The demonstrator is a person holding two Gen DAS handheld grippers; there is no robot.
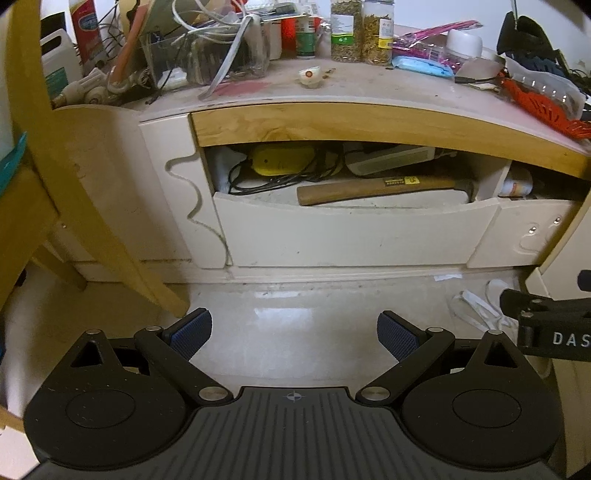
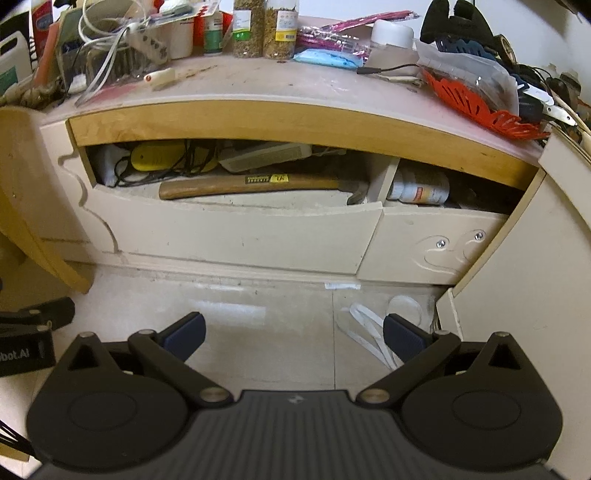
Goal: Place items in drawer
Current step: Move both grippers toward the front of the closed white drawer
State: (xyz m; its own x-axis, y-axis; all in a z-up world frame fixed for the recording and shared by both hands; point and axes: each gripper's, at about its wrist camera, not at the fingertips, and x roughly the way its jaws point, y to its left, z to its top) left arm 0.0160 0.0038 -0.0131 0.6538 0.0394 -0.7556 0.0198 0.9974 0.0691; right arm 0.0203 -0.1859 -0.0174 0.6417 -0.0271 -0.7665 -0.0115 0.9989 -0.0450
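Observation:
A cream drawer (image 1: 351,236) (image 2: 236,232) stands pulled partly open under a wooden desk edge. Inside lie a wooden-handled hammer (image 1: 376,189) (image 2: 255,184), a yellow device with black cable (image 1: 277,160) (image 2: 155,157) and a white flat box (image 1: 391,157) (image 2: 266,155). A second drawer on the right (image 2: 436,243) holds a white bottle (image 2: 419,188) (image 1: 517,182). My left gripper (image 1: 293,338) is open and empty above the floor, well short of the drawer. My right gripper (image 2: 293,338) is open and empty too.
The desk top (image 1: 369,88) (image 2: 295,85) is cluttered: two jars (image 1: 362,31) (image 2: 264,27), cables in a clear box (image 1: 207,55), an orange basket (image 1: 543,107) (image 2: 480,107), a blue pack (image 2: 325,57). A wooden chair leg (image 1: 96,206) stands left. White straps (image 2: 369,336) lie on the floor.

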